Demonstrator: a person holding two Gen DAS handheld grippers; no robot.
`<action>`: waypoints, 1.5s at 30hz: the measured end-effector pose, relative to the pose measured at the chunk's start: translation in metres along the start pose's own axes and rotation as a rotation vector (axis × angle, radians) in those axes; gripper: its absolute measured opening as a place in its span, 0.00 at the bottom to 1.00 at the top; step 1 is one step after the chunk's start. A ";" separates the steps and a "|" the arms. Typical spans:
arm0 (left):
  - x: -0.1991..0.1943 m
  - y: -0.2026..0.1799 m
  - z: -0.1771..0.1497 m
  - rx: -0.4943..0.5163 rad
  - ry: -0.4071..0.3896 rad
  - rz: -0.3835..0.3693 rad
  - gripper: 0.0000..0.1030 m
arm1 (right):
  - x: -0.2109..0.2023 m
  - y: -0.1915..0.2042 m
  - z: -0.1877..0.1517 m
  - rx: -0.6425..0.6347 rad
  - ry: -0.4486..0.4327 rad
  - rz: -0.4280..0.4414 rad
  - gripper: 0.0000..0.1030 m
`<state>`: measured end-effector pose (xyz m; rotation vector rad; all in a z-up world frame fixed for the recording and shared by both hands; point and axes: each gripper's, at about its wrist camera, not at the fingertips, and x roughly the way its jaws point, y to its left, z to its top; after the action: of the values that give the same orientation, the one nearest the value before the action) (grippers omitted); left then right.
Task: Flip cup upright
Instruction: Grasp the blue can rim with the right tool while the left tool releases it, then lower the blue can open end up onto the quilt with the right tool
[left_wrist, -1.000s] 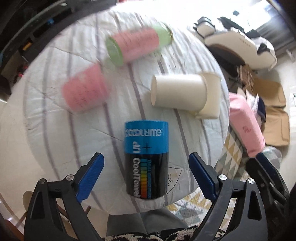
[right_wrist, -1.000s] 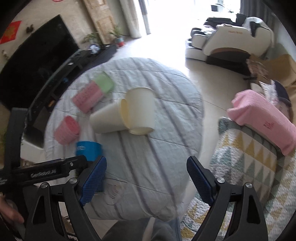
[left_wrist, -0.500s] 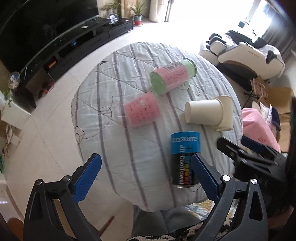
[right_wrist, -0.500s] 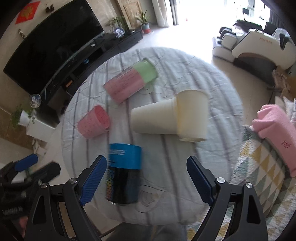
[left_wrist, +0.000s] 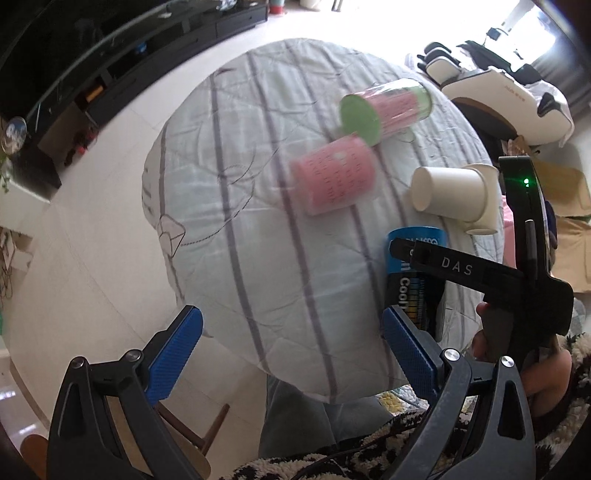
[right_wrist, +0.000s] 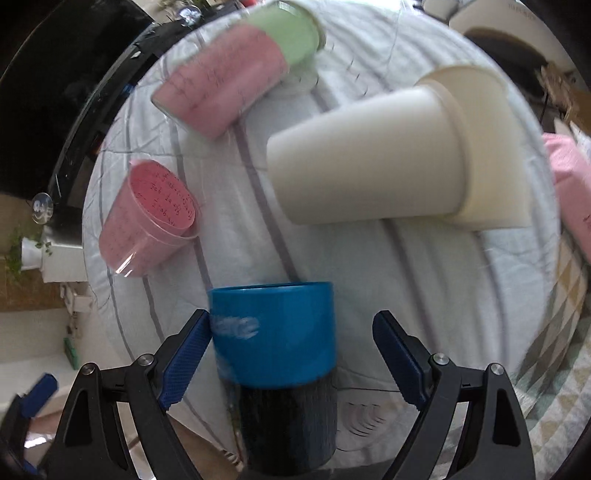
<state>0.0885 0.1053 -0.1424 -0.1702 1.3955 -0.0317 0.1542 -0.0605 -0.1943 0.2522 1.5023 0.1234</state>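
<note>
A blue-and-black cup (right_wrist: 280, 354) lies on its side on the quilted round table (right_wrist: 424, 266), blue end pointing away. My right gripper (right_wrist: 291, 354) is open, its jaws on either side of the cup; the left finger (right_wrist: 184, 362) sits right at the cup's wall, the right one stands apart. In the left wrist view the same cup (left_wrist: 413, 280) lies at the right, partly hidden by the right gripper's body. My left gripper (left_wrist: 291, 354) is open and empty, held over the table's near edge.
Lying on the table are a small pink cup (right_wrist: 147, 221), a pink-and-green cup (right_wrist: 236, 74) and two cream cups (right_wrist: 373, 162) nested together. The table (left_wrist: 240, 229) drops off to floor at left; a chair and sofa stand beyond.
My right gripper has moved down and in over the blue-and-black cup, which now sits between its jaws. My left gripper has drawn back to the left, away from that cup.
</note>
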 end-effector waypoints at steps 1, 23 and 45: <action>0.001 0.003 0.000 -0.002 0.001 -0.002 0.96 | 0.003 0.002 0.001 0.000 0.006 0.001 0.81; -0.017 -0.010 0.004 0.008 -0.048 -0.040 0.96 | -0.077 0.031 -0.014 -0.227 -0.284 0.059 0.66; -0.028 0.002 -0.008 -0.039 -0.069 -0.062 0.96 | -0.074 0.045 -0.036 -0.297 -0.235 0.044 0.67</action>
<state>0.0753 0.1095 -0.1167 -0.2448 1.3223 -0.0490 0.1166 -0.0316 -0.1134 0.0579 1.2272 0.3380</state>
